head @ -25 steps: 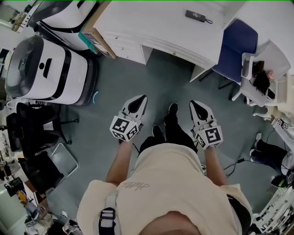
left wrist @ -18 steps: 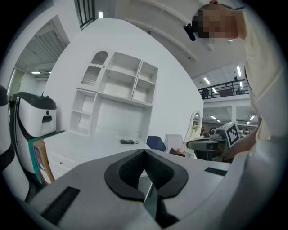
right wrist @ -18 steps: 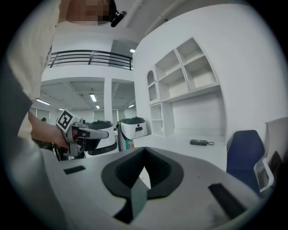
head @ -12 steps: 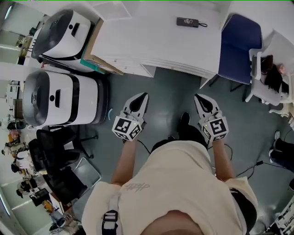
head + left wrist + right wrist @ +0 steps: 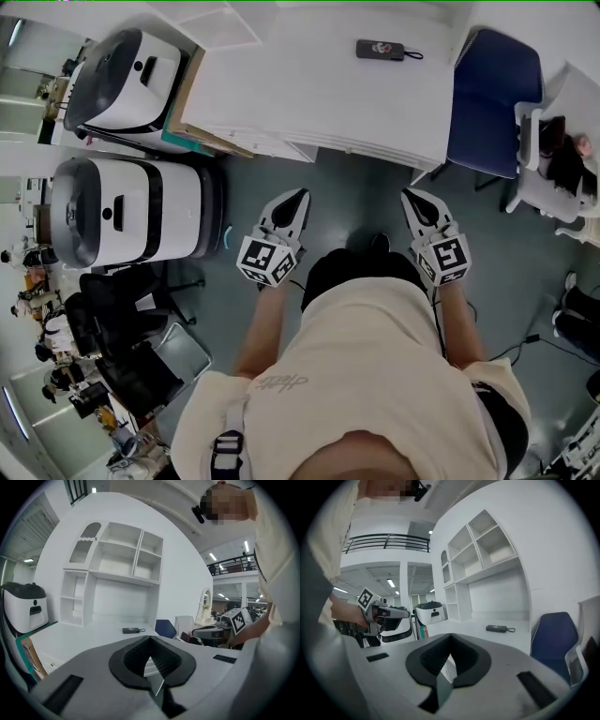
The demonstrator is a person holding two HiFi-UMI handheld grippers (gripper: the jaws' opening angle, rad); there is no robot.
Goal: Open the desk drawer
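— Where's the drawer point(image 5: 278, 147)?
— Ahead of the left claw point(image 5: 300, 194), well apart. It and the right claw point(image 5: 411, 195) are clenched, empty.
— Risk?
— Arriving clenched, they'd probably butt the front instead of catching it.

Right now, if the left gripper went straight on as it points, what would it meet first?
The left gripper would likely meet the desk front by its drawers first; depth is unclear.
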